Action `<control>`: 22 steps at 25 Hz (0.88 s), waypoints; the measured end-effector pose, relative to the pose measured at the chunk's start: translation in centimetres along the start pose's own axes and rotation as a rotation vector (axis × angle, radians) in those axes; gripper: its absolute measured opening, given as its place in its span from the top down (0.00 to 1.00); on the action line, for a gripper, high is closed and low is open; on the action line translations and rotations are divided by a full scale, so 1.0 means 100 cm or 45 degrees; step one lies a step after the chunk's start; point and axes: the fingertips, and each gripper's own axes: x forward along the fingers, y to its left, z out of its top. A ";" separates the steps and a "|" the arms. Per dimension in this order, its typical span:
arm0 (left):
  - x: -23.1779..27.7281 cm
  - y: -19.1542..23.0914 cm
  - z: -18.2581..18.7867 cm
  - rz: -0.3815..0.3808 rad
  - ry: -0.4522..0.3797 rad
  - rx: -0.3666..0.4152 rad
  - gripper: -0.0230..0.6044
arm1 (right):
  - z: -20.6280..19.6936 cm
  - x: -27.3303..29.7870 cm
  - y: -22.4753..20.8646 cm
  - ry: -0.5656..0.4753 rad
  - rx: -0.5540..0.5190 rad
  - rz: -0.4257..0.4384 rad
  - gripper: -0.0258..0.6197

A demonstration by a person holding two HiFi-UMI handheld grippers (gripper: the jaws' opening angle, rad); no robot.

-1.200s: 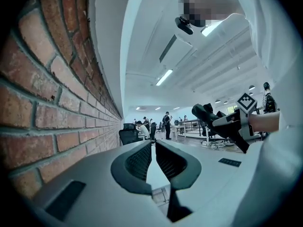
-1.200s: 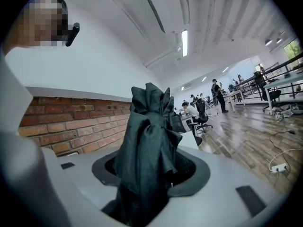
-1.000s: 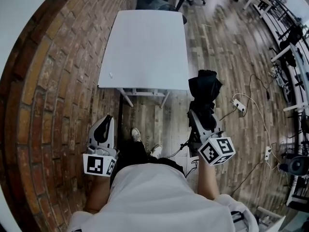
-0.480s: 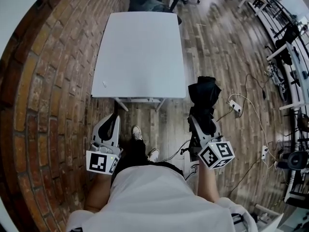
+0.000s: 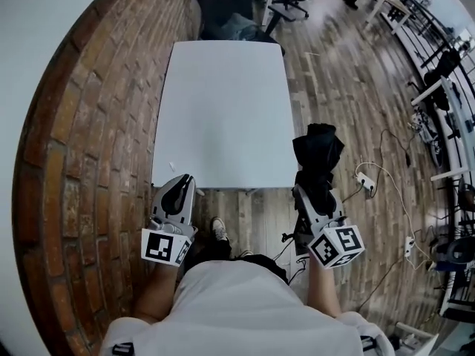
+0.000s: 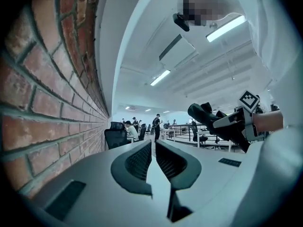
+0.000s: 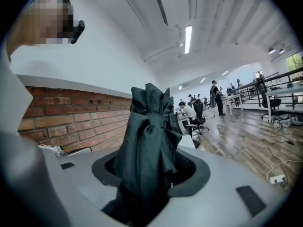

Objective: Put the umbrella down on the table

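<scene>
A folded black umbrella sticks forward out of my right gripper, which is shut on it. It hangs over the wooden floor just off the front right corner of the white table. In the right gripper view the umbrella's cloth fills the space between the jaws of the right gripper. My left gripper is at the table's front left corner, jaws together and empty. The left gripper view shows the left gripper over the tabletop, with the umbrella to its right.
A curved brick wall runs close along the table's left side. A black office chair stands at the far end. A power strip with cables lies on the floor at right. A small white bit lies near the table's front left edge.
Both grippers have moved forward to the table's front edge, the umbrella going along in the right one. The person has stepped closer, and the feet now show less.
</scene>
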 end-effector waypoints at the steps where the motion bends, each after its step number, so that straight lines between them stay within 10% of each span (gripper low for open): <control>1: 0.007 0.007 0.001 -0.017 0.002 0.014 0.89 | 0.001 0.009 0.005 -0.008 0.006 0.006 0.59; 12: 0.066 0.035 0.000 -0.113 0.017 0.020 0.89 | -0.001 0.043 0.002 0.012 0.048 -0.031 0.59; 22: 0.074 0.053 0.025 0.019 -0.037 0.032 0.89 | 0.041 0.091 -0.011 -0.028 -0.015 0.057 0.59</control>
